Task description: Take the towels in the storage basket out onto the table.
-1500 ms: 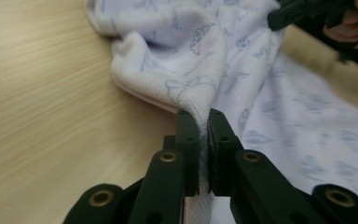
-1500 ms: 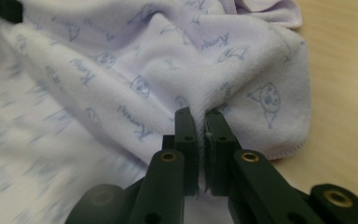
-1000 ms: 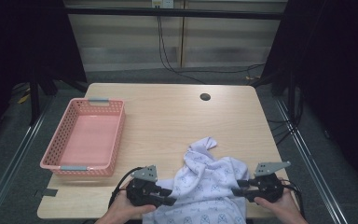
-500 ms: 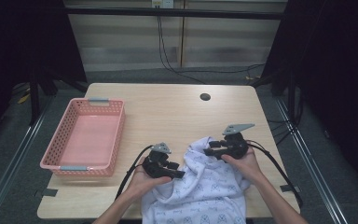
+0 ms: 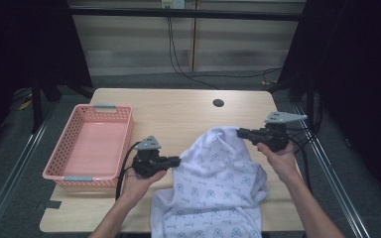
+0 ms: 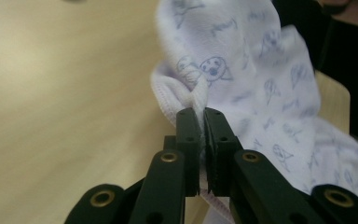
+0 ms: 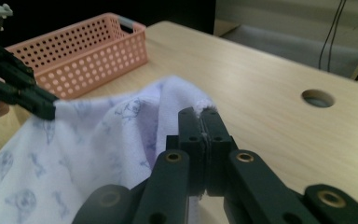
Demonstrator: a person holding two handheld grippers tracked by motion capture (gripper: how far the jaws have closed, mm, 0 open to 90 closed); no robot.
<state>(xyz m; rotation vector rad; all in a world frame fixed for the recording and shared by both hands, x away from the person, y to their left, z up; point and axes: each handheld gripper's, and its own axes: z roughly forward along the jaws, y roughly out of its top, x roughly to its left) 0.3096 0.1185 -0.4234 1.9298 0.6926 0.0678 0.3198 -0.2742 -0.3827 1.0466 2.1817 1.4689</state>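
Garments: one — a white printed garment (image 5: 218,183), draped over the near edge of the surface.
Baskets: one — a pink perforated basket (image 5: 64,166) at the left side.
Basket handles: two grey ones, one at each short end.
Surfaces: one wooden surface (image 5: 178,111).
Holes in the surface: one round hole (image 5: 218,103) near the far edge.
Grippers: two, the left gripper (image 5: 177,160) and the right gripper (image 5: 240,132).
Fingers: two black ones on each gripper, four in all.
Hands: two.

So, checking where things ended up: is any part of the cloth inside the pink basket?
No, the cloth lies on the table, right of the basket.
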